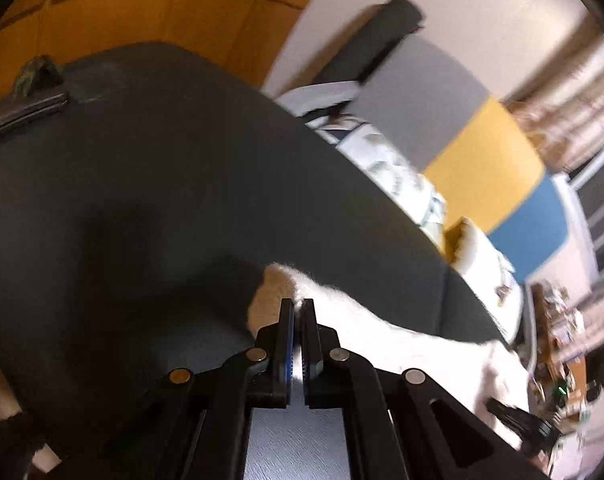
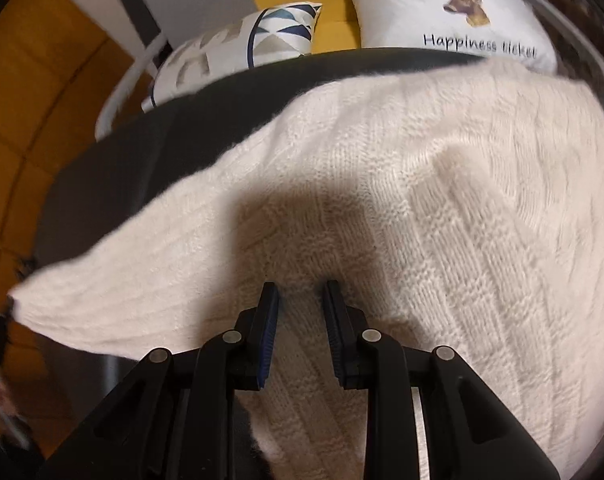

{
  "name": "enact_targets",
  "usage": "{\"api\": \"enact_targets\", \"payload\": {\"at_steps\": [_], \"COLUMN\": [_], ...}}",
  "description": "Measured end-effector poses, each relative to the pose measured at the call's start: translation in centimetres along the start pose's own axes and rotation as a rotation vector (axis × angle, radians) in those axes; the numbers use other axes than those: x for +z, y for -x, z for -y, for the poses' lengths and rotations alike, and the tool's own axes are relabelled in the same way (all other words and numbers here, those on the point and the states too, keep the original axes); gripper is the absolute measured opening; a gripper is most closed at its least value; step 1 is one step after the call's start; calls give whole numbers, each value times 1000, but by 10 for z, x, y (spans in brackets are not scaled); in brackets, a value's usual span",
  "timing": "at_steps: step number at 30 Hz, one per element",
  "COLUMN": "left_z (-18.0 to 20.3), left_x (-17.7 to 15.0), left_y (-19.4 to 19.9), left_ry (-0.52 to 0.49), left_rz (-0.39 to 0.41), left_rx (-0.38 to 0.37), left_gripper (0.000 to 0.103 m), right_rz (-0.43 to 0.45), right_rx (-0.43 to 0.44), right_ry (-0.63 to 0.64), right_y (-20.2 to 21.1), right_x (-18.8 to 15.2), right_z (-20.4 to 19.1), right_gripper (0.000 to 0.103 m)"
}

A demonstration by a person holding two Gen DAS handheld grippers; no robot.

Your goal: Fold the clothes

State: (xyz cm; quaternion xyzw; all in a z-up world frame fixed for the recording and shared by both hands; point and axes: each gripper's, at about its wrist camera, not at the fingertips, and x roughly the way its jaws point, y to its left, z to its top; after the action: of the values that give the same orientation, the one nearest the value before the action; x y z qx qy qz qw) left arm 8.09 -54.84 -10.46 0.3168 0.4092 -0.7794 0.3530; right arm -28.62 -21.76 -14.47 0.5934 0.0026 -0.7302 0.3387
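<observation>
A cream cable-knit sweater (image 2: 441, 200) lies spread over a dark grey table (image 1: 162, 200). In the left wrist view its sleeve (image 1: 341, 316) runs as a white strip toward the lower right. My left gripper (image 1: 298, 308) is shut on the sleeve end, and the fabric shows between its closed fingers. My right gripper (image 2: 300, 300) holds a thick fold of the knit between its blue-padded fingers (image 2: 268, 320), and the fabric runs down between them. The sleeve stretches away to the left, tapering to a tip (image 2: 22, 296).
A folded dark garment (image 1: 30, 108) sits at the table's far left corner. Two printed cushions (image 2: 453, 20) (image 2: 238, 48) lie beyond the table's far edge, before grey, yellow and blue panels. Yellow-orange padded wall (image 1: 142, 12) is behind. Cluttered shelves (image 1: 561, 360) stand at the right.
</observation>
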Motion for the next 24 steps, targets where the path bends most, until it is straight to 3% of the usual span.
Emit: {"api": "enact_targets", "payload": {"at_steps": [4, 8, 9, 12, 16, 20, 24], "left_z": [-7, -18, -21, -28, -44, -58, -27], "left_x": [0, -7, -10, -16, -23, -28, -56], "left_y": [-15, -29, -34, -47, -46, -16, 27], "left_ry": [-40, -36, -32, -10, 47, 87, -16], "left_rz": [-65, -145, -186, -277, -346, -307, -246], "left_rx": [7, -9, -14, 5, 29, 50, -51], "left_gripper": [2, 2, 2, 4, 11, 14, 14], "right_rz": [14, -52, -83, -98, -107, -80, -51], "right_rx": [85, 43, 34, -12, -76, -163, -252], "right_ry": [125, 301, 331, 344, 350, 403, 460], "right_y": [51, 107, 117, 123, 128, 116, 102], "right_x": [-22, -88, -107, -155, -218, -239, -256], "right_z": [-3, -6, -5, -2, 3, -8, -21], "right_gripper": [28, 28, 33, 50, 50, 53, 57]}}
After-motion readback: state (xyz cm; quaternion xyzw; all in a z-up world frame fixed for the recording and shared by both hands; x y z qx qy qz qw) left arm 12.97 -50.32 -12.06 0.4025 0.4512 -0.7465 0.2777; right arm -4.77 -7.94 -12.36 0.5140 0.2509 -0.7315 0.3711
